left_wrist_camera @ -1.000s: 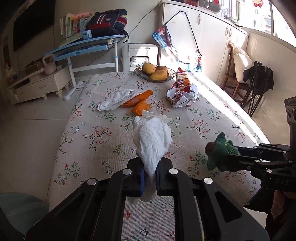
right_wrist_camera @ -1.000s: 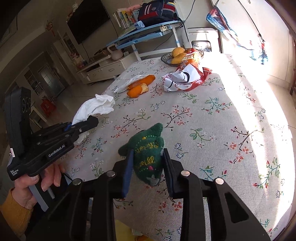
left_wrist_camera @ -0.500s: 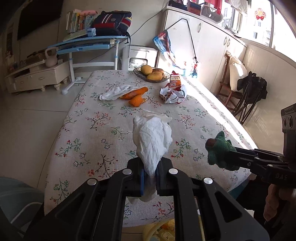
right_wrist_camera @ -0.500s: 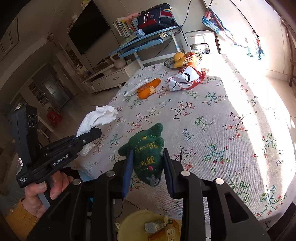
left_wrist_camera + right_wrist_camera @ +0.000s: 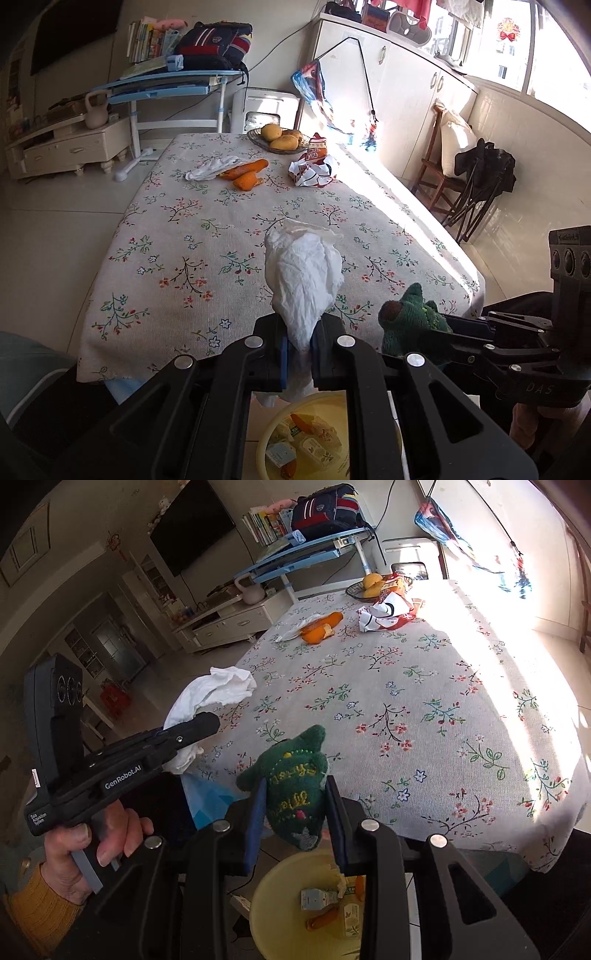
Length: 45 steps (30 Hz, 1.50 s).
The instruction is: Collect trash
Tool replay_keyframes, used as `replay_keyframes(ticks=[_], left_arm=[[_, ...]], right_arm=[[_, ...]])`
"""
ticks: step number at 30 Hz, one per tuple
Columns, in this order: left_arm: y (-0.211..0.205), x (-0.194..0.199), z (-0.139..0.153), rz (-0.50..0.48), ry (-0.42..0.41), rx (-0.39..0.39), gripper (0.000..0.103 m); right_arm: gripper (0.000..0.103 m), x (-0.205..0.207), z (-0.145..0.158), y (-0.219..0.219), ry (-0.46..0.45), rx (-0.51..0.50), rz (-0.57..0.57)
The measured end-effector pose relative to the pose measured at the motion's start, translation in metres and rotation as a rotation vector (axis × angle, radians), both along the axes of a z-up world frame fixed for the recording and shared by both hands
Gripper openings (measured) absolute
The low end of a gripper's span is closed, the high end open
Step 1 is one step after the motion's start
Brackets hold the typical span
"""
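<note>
My left tongs (image 5: 298,349) grip a tissue (image 5: 303,273); my right tongs (image 5: 295,821) grip a green toy (image 5: 295,786), both above the near yellow bin (image 5: 291,877).

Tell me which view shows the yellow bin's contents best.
The right wrist view: the bin shows below the gripper, with cartons and an orange scrap unobstructed. In the left wrist view the bin is partly covered by the gripper and the hanging tissue.

Both hand-held grippers (image 5: 297,354) (image 5: 295,812) clamped, side by side
</note>
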<state>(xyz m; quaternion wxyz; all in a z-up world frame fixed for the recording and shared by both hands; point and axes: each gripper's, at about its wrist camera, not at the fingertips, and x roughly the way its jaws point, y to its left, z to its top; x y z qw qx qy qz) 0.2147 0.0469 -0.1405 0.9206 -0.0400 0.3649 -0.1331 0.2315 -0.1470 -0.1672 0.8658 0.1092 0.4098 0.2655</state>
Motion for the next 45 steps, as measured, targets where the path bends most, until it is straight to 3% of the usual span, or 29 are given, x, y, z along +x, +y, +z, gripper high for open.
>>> replay_keyframes(ticks=[21, 26, 30, 37, 39, 41, 43, 45], left_arm=[[-0.029, -0.055, -0.026, -0.061, 0.120, 0.072, 0.009], [-0.032, -0.061, -0.029, -0.073, 0.126, 0.088, 0.009], [-0.033, -0.065, -0.031, -0.078, 0.132, 0.097, 0.009], [-0.041, -0.071, -0.038, -0.119, 0.171, 0.107, 0.010], [-0.044, -0.072, -0.042, -0.135, 0.190, 0.103, 0.017], [-0.046, -0.075, -0.044, -0.125, 0.184, 0.111, 0.039], [-0.045, -0.077, -0.043, -0.111, 0.168, 0.114, 0.048], [-0.043, -0.076, -0.043, -0.102, 0.163, 0.114, 0.051]], right_arm=[[0.033, -0.054, -0.040, 0.027, 0.147, -0.185, 0.103], [0.039, -0.058, -0.043, 0.029, 0.167, -0.210, 0.101], [0.057, -0.060, -0.037, 0.016, 0.149, -0.189, 0.032], [0.063, -0.058, -0.019, -0.023, 0.091, -0.004, -0.130], [0.063, -0.060, -0.015, -0.031, 0.073, 0.044, -0.161], [0.064, -0.058, -0.013, -0.037, 0.066, 0.072, -0.188], [0.065, -0.058, -0.012, -0.040, 0.066, 0.090, -0.205], [0.065, -0.057, -0.013, -0.040, 0.069, 0.095, -0.210]])
